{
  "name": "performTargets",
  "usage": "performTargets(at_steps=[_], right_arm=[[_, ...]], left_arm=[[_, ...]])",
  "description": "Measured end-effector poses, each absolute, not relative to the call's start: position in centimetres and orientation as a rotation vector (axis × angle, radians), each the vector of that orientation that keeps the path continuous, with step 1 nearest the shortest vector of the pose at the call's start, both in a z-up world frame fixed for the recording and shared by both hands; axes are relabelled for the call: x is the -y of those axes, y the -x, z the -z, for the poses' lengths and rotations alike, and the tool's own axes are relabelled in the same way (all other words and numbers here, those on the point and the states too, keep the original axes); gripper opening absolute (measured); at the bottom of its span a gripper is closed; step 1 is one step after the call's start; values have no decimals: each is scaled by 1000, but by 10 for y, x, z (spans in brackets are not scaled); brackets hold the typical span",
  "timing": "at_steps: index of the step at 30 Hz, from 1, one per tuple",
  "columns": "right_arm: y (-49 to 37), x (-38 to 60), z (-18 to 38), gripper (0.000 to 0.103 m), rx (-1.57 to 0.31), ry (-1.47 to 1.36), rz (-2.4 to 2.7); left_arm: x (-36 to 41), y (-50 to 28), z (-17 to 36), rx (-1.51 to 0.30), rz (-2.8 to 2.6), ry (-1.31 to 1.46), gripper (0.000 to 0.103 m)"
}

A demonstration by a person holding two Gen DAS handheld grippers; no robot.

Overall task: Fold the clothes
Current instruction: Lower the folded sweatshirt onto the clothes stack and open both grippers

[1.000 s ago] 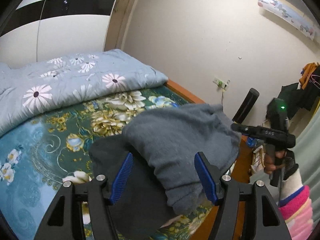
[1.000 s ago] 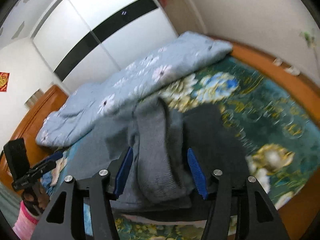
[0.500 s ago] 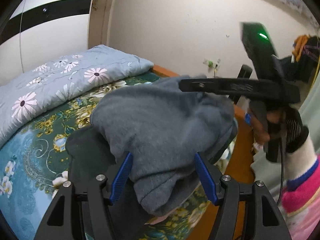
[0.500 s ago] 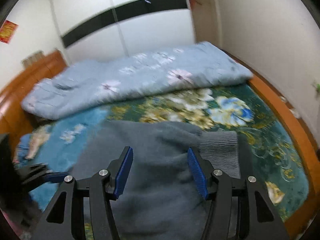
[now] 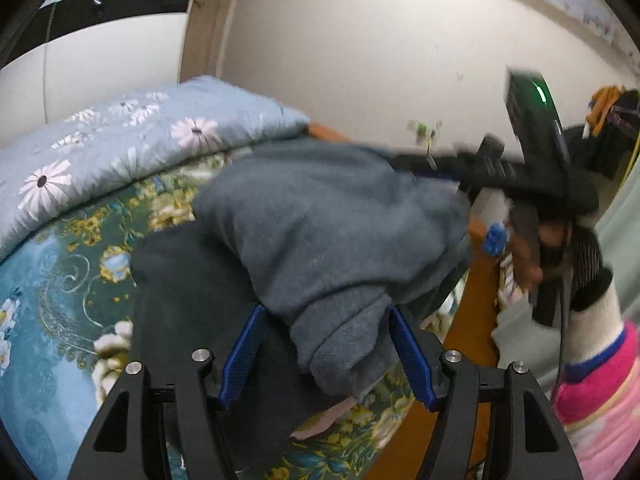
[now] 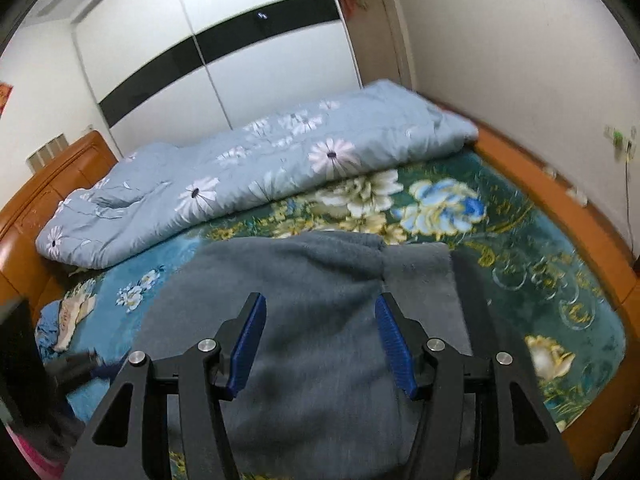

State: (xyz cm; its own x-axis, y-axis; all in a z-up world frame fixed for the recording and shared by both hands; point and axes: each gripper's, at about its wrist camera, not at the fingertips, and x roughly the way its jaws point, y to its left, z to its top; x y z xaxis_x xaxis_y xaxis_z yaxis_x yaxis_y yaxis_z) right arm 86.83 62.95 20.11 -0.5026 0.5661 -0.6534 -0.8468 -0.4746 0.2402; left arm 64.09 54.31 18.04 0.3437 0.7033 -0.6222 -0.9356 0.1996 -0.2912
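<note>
lying bunched, thick grey fleece garment

1. Sweater lies on the bed, near its front edge.
2. Quilt lies along the far side of the bed, behind the sweater and apart from it.
3. Wardrobe stands behind the quilt, against the back wall.
4. Right wrist view: right gripper sits over the near part of the sweater, jaws spread with fabric between them.
5. Left wrist view: left gripper sits at the sweater's near corner, which hangs between the spread jaws.
6. Same view: the right gripper reaches in from the right, over the sweater's far edge.
7. Bed frame runs right of the sweater.
</note>
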Motion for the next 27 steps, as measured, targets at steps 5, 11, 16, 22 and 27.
performTargets(at_steps=[5, 11, 16, 22, 27], right_arm=[[-878, -606, -199, 58, -687, 612, -2057], [-878, -595, -188, 58, -681, 619, -2037], [-887, -540, -197, 59, -622, 435, -2100], [-883, -489, -158, 76, -651, 345, -2126], [-871, -482, -115, 80, -720, 444, -2022]], left_arm=[[-543, -647, -198, -370, -1202, 660, 69], [-543, -657, -180, -430, -1189, 690, 69], [-520, -646, -185, -402, -1236, 657, 69], [-484, -638, -177, -428, -1285, 610, 80], [-459, -632, -160, -443, -1316, 619, 84]])
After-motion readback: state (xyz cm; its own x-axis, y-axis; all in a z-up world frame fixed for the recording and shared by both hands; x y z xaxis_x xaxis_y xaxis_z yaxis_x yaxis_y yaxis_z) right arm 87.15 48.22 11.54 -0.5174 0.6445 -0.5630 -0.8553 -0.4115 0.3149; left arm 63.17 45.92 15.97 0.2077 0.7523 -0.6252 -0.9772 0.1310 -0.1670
